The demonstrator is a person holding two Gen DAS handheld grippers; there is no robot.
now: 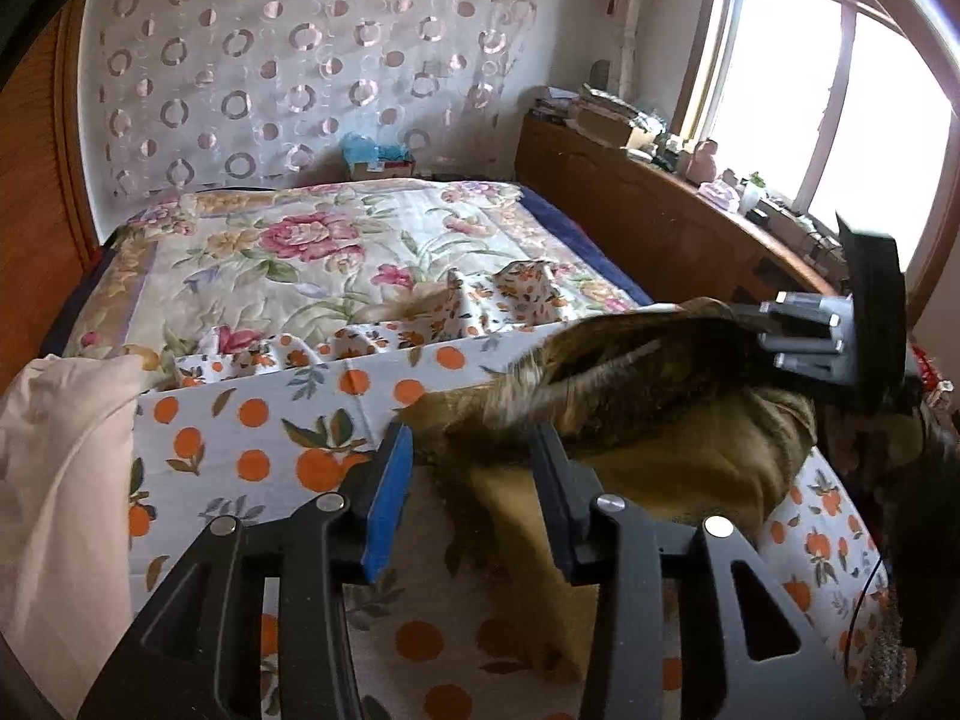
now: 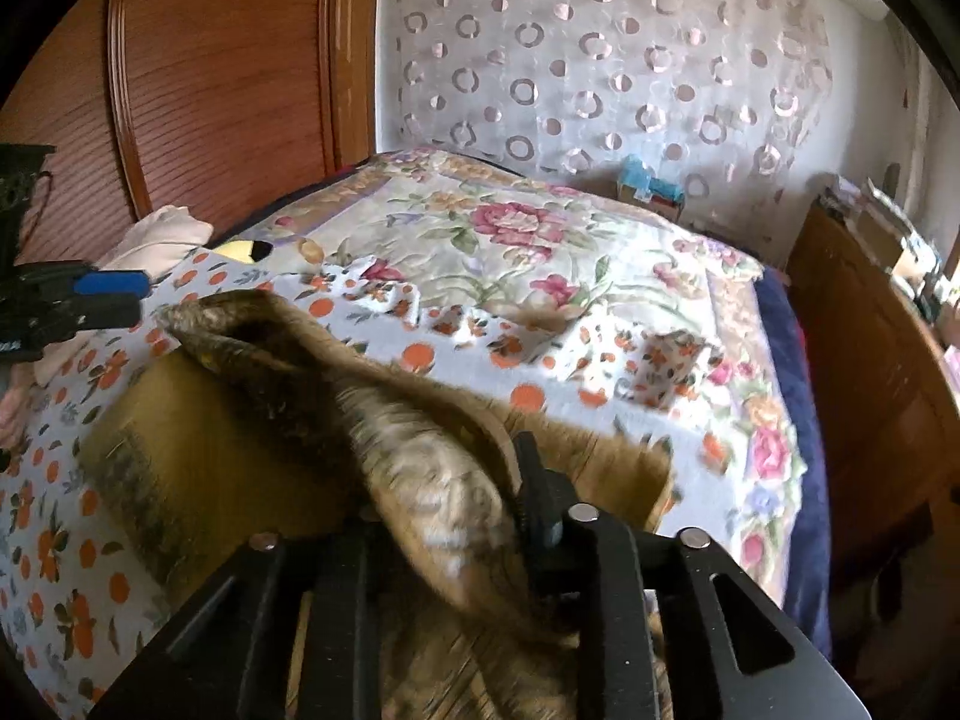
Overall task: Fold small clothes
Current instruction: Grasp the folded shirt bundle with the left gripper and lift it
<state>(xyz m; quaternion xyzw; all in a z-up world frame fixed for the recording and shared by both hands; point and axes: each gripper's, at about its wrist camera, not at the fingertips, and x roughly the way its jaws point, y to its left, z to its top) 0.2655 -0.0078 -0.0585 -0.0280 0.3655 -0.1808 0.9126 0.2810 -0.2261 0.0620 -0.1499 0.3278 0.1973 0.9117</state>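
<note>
The left gripper [image 1: 474,480] is standing spread beside the brown garment [image 1: 660,414]; the right gripper [image 2: 456,516] is pinching its folded edge on the bed [image 1: 252,420]. Next: smoothing the fold.

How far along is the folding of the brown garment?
Little looks done: the brown garment lies bunched on the orange-print sheet. In hand: one edge rises to the right hand-held gripper; the left hand-held gripper stands open over it. Left: the whole fold.

Fuzzy, seemingly fleece brown garment [image 1: 678,420] on a smooth printed cotton-like sheet [image 1: 270,420], beside glossy wooden panelling [image 2: 228,78].
</note>
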